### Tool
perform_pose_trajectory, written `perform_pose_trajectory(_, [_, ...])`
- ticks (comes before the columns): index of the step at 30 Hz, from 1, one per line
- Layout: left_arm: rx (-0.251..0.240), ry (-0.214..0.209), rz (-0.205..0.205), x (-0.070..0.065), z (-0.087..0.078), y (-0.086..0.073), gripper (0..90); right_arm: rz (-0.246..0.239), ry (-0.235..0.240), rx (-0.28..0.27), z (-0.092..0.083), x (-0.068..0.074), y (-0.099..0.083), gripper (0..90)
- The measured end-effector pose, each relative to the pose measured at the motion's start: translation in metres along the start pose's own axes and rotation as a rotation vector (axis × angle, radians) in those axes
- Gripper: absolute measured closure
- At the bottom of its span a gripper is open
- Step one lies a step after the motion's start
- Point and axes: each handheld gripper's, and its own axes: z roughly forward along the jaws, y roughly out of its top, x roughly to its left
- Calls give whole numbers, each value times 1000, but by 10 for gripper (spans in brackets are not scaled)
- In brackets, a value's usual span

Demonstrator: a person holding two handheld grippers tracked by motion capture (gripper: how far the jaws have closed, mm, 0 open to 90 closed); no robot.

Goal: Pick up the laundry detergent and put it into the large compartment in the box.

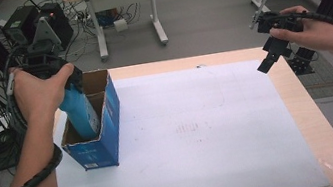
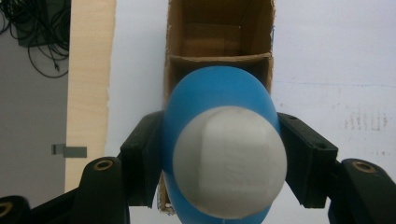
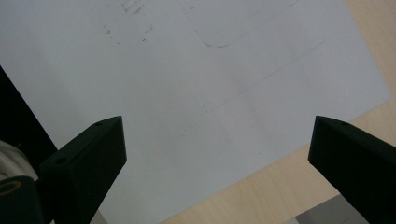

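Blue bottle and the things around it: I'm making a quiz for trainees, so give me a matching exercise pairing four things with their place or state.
Things:
1. blue bottle
2. cardboard box
3. right gripper
4. white sheet

Places or states:
A. held in the air above the table's right edge, jaws wide apart, nothing between them
B. spread flat over the tabletop
C. clamped by the left gripper, lower end inside the box
D. standing open-topped on the sheet's left side

Pairs: 1-C, 2-D, 3-A, 4-B
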Motion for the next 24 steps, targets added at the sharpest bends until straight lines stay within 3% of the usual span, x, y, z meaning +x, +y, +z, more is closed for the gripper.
perform_pose_trajectory(24, [32,2,13,-2,47,-8,380,9,15,7,12,-3,0,45])
